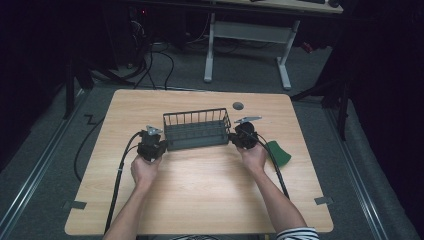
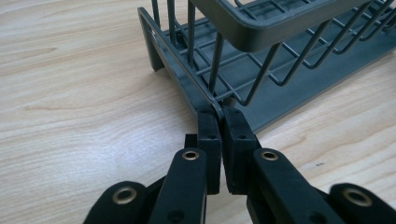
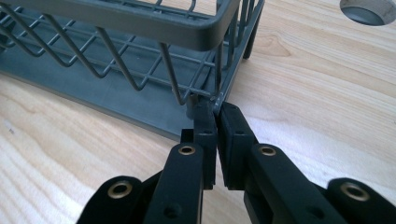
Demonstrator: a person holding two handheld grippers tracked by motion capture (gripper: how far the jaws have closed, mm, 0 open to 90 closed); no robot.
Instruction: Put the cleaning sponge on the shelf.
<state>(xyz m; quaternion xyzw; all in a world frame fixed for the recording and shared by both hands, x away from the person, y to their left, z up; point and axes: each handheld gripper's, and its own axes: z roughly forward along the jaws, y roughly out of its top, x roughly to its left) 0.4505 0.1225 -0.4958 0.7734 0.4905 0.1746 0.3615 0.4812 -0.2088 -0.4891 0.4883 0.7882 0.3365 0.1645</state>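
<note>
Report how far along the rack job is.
Done: both grips are made. The left gripper and right gripper are shut on the lower corner wires of the grey wire rack. In hand: holding it at both ends. Left: lifting or shifting it; it sits on the table.

I note a light wood-grain tabletop (image 1: pixel 200 190) with a round grey cable port (image 1: pixel 238 105) near its far edge. A green curved object (image 1: pixel 279 153) lies toward the right side. Beyond the tabletop I see a white-framed desk (image 1: pixel 250 35) and loose cables (image 1: pixel 155 65) on grey floor (image 1: pixel 350 165).
</note>
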